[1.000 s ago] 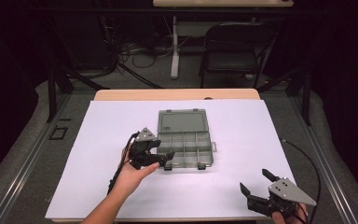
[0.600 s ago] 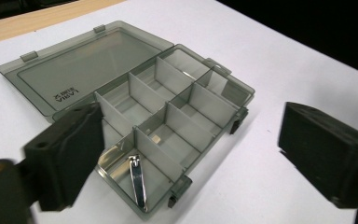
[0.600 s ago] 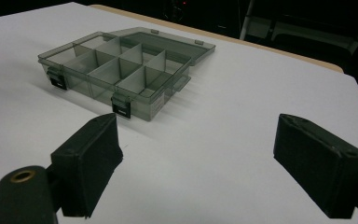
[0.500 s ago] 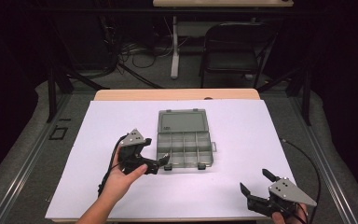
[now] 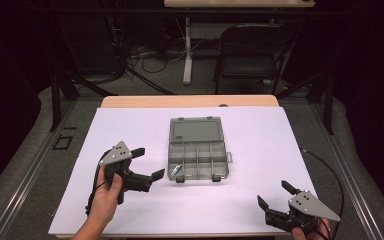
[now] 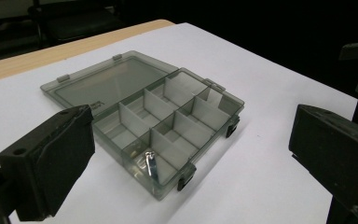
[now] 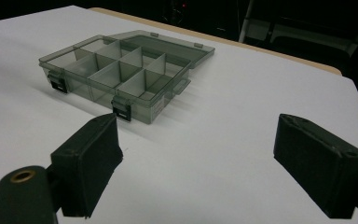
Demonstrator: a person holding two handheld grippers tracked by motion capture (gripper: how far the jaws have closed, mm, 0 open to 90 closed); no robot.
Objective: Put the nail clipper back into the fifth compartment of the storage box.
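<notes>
A smoky grey compartment box (image 5: 198, 155) lies open on the white sheet, its lid flat behind it. A small shiny metal piece (image 5: 178, 170) rests in the near left compartment (image 6: 151, 165). My left gripper (image 5: 150, 162) hovers just left of the box's near left corner. Its jaws have just been opening and now stand open with nothing between them. In the left gripper view the box (image 6: 168, 112) lies beyond the gripper (image 6: 191, 140). My right gripper (image 5: 273, 194) sits near the front right edge, open and empty, with the box (image 7: 121, 70) ahead of it (image 7: 196, 140).
The white sheet (image 5: 260, 135) covers a wooden table whose far edge (image 5: 190, 101) shows behind it. A dark folding chair (image 5: 250, 55), a table leg and floor cables lie beyond. Cables trail from both grippers toward the near edge.
My left gripper has drawn back to the left from the box's near left compartment and risen a little, jaws wider. The right gripper has stayed put.
</notes>
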